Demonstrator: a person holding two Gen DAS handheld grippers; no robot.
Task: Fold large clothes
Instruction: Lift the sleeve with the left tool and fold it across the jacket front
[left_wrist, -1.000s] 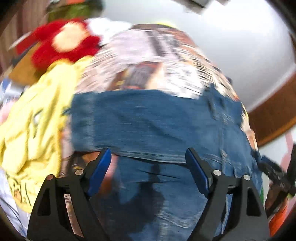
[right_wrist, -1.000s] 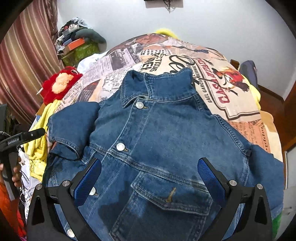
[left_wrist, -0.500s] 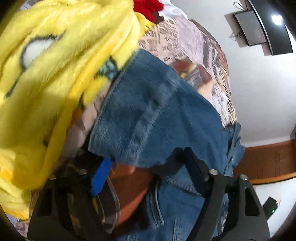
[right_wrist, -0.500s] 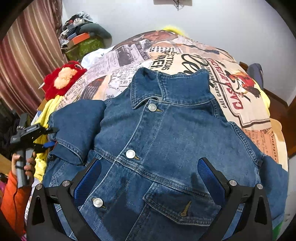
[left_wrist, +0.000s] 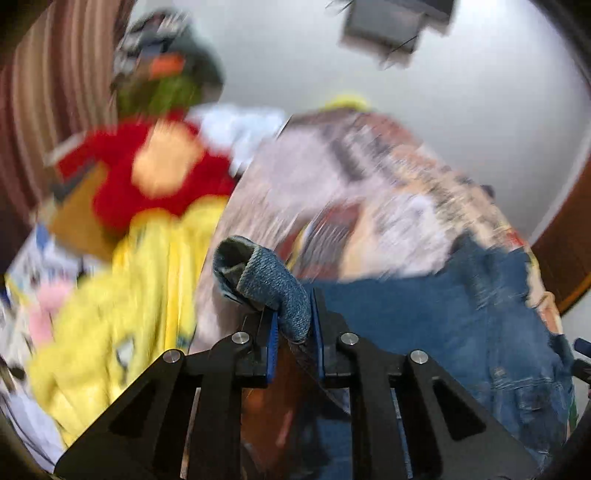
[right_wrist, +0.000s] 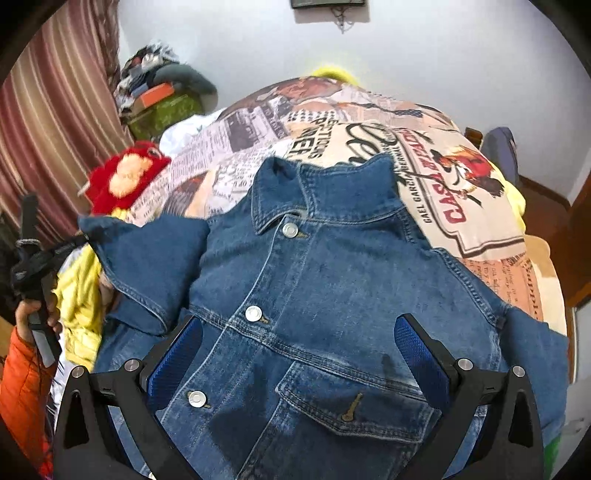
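A blue denim jacket (right_wrist: 325, 288) lies front up on the bed, collar at the far end, buttons closed. Its left sleeve (right_wrist: 147, 258) is folded across and lifted at its cuff. My left gripper (left_wrist: 293, 332) is shut on that sleeve cuff (left_wrist: 273, 284), which bunches up between the blue pads; the rest of the jacket (left_wrist: 443, 325) trails to the right. In the right wrist view the left gripper (right_wrist: 35, 254) shows at the far left, held by a hand. My right gripper (right_wrist: 299, 354) is open and empty, just above the jacket's lower front near the chest pocket (right_wrist: 354, 406).
The bed has a newspaper-print cover (right_wrist: 424, 158). A yellow blanket (left_wrist: 122, 295) and a red plush toy (right_wrist: 122, 177) lie at the bed's left edge. A pile of boxes and clothes (right_wrist: 162, 99) stands by the striped curtain. A white wall is behind.
My left gripper has closed on the sleeve cuff and lifted it off the bed. My right gripper has drifted slightly nearer over the jacket and stays open.
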